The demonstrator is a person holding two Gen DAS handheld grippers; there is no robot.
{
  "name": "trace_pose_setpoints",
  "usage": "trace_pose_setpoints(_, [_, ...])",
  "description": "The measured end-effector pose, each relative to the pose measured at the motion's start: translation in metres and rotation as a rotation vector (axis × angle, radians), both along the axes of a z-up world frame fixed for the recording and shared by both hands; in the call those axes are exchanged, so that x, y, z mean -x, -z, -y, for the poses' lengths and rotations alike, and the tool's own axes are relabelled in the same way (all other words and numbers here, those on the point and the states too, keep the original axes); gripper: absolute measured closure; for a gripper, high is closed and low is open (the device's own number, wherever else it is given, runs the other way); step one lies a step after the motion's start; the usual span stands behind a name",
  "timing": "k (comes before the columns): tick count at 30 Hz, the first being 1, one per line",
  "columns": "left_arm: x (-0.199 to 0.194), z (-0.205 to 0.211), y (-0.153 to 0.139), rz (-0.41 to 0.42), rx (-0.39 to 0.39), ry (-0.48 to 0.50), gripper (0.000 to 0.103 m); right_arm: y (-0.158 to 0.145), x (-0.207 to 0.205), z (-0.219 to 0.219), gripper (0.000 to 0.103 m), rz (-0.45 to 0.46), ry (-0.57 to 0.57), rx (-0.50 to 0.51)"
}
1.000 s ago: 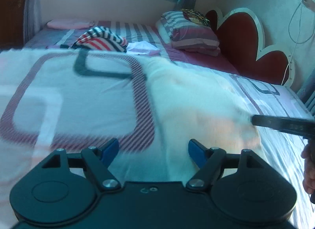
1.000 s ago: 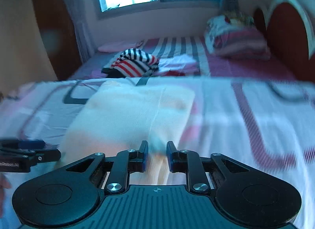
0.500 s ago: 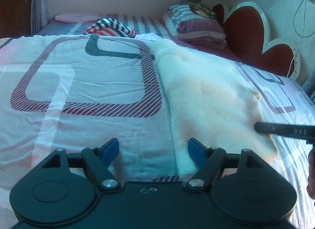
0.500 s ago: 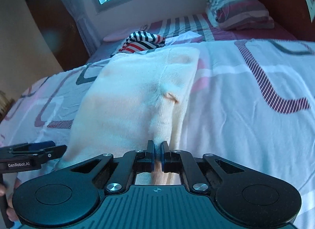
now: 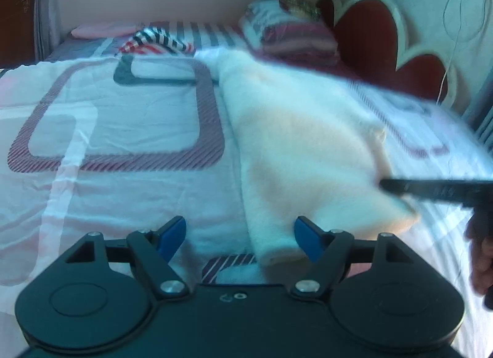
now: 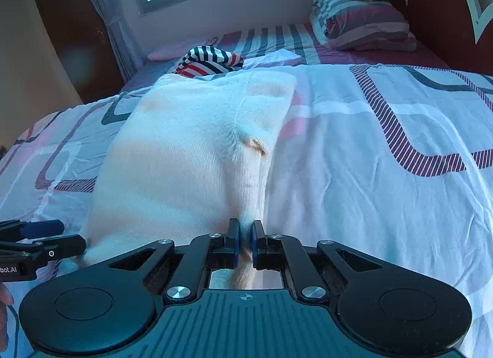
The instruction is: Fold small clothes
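Right jaws pinch cream garment [image 6: 191, 154] near edge; long axis runs away.

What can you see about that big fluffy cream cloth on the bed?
The cream, soft knitted garment lies mostly flat along the patterned white bedsheet, with a raised seam down it and a small pucker beside that. Its near edge is pinched in the right hand-held gripper. The open left hand-held gripper sits at its near left corner.

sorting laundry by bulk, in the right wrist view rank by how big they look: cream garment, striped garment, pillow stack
1. cream garment, by far the largest, though it lies nearest the camera.
2. pillow stack.
3. striped garment, close to the pillows in size and partly hidden, so unsure.
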State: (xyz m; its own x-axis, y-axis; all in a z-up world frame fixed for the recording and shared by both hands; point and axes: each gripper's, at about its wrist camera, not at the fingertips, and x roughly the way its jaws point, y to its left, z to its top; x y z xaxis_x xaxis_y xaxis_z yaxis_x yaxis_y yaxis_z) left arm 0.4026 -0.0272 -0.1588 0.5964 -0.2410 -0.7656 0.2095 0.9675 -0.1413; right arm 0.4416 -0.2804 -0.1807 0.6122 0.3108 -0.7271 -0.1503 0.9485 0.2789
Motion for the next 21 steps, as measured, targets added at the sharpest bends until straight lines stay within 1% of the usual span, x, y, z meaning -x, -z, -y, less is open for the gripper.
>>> trace_pose_setpoints(1, [-0.001, 0.003, 0.003, -0.006, -0.022, 0.013, 0.024, 0.001, 0.0, 0.0, 0.098, -0.001, 0.003, -0.003])
trace_pose_setpoints(3, [-0.003, 0.004, -0.001, -0.011, -0.04, 0.021, 0.024, 0.0, -0.002, -0.001, 0.097, -0.006, -0.001, 0.006])
trace_pose_setpoints(4, [-0.004, 0.004, -0.005, -0.012, -0.038, 0.019, 0.026, -0.001, -0.003, -0.001, 0.096, -0.012, -0.005, 0.01])
trace_pose_setpoints(5, [-0.004, 0.002, -0.011, 0.008, -0.023, 0.019, 0.026, -0.003, -0.005, 0.0, 0.094, -0.019, -0.011, 0.012])
trace_pose_setpoints(6, [-0.005, -0.001, -0.016, 0.034, -0.006, 0.018, 0.026, -0.004, -0.006, 0.002, 0.08, -0.028, -0.012, 0.01])
trace_pose_setpoints(7, [-0.007, -0.003, -0.02, 0.052, 0.01, 0.017, 0.026, -0.008, -0.007, 0.004, 0.056, -0.03, -0.002, 0.007])
trace_pose_setpoints(8, [-0.01, -0.007, -0.024, 0.07, 0.036, 0.015, 0.026, -0.013, -0.005, 0.008, 0.042, -0.009, 0.01, 0.0])
trace_pose_setpoints(9, [-0.016, -0.011, -0.027, 0.081, 0.072, 0.015, 0.026, -0.017, -0.002, 0.013, 0.032, 0.027, 0.016, -0.022])
trace_pose_setpoints(10, [-0.021, -0.014, -0.027, 0.08, 0.101, 0.015, 0.026, -0.021, 0.0, 0.019, 0.032, 0.056, 0.011, -0.068])
trace_pose_setpoints(12, [-0.036, -0.017, -0.027, 0.069, 0.152, 0.009, 0.026, -0.022, -0.003, 0.028, 0.033, 0.064, 0.027, -0.164])
trace_pose_setpoints(15, [-0.06, -0.018, -0.019, 0.029, 0.229, 0.001, 0.026, -0.017, -0.017, 0.035, 0.033, 0.058, 0.048, -0.241])
trace_pose_setpoints(17, [-0.075, -0.02, -0.01, -0.022, 0.285, -0.002, 0.026, -0.01, -0.03, 0.039, 0.033, 0.034, 0.056, -0.292])
trace_pose_setpoints(21, [-0.097, -0.021, 0.006, -0.094, 0.353, -0.012, 0.026, 0.015, -0.056, 0.053, 0.033, -0.041, 0.071, -0.405])
